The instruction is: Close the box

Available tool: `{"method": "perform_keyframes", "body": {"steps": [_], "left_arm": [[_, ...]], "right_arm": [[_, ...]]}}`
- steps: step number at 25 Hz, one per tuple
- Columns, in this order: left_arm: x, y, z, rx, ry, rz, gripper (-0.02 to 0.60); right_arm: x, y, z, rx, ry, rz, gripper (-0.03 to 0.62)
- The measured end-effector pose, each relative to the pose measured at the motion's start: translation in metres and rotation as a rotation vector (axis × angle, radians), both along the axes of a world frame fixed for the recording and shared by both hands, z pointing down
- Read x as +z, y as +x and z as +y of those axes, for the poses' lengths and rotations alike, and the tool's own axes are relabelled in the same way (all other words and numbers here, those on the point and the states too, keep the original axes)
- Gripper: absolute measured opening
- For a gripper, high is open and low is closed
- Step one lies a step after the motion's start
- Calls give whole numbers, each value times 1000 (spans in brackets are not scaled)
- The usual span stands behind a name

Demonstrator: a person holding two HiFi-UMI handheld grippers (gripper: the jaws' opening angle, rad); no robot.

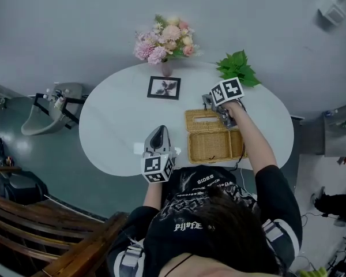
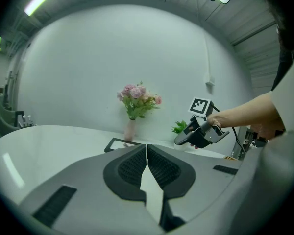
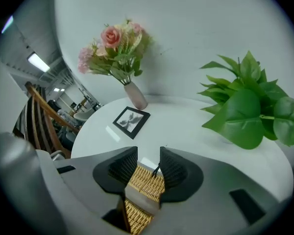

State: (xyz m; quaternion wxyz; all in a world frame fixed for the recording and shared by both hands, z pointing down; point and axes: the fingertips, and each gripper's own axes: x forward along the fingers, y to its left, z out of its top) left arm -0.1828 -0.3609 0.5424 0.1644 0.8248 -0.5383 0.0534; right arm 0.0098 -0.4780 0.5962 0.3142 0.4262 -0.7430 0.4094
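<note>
A woven wicker box (image 1: pixel 214 147) sits open on the white oval table (image 1: pixel 115 131), its slotted lid (image 1: pixel 203 120) raised at the far side. My right gripper (image 1: pixel 207 101) is at the lid's far right corner. In the right gripper view the right gripper (image 3: pixel 148 163) stands open, and the lid's wicker edge (image 3: pixel 144 185) shows in the gap between the pads without being pressed. My left gripper (image 1: pixel 159 130) hovers left of the box near the table's front edge. In its own view the left gripper (image 2: pixel 147 155) is shut, with nothing between the jaws.
A vase of pink flowers (image 1: pixel 166 42) stands at the table's far edge, with a framed picture (image 1: pixel 164 88) lying in front of it. A green leafy plant (image 1: pixel 237 68) is at the far right. A chair (image 1: pixel 52 105) stands to the left, and wooden furniture (image 1: pixel 40 229) is at lower left.
</note>
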Motion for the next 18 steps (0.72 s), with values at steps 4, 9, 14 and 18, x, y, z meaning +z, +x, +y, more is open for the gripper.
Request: {"method": "perform_keyframes", "body": {"steps": [4, 9, 14, 18], "left_arm": [[1, -25, -5, -42, -5, 8, 26], [7, -39, -6, -55, -13, 13, 26], [14, -56, -4, -85, -29, 22, 26], [18, -68, -4, -86, -43, 11, 26]], "right_arm": [[22, -10, -7, -28, -104, 59, 167], [48, -13, 0, -73, -235, 116, 170], [74, -8, 5, -89, -316, 208, 169], [86, -8, 8, -75, -364, 217, 163]]}}
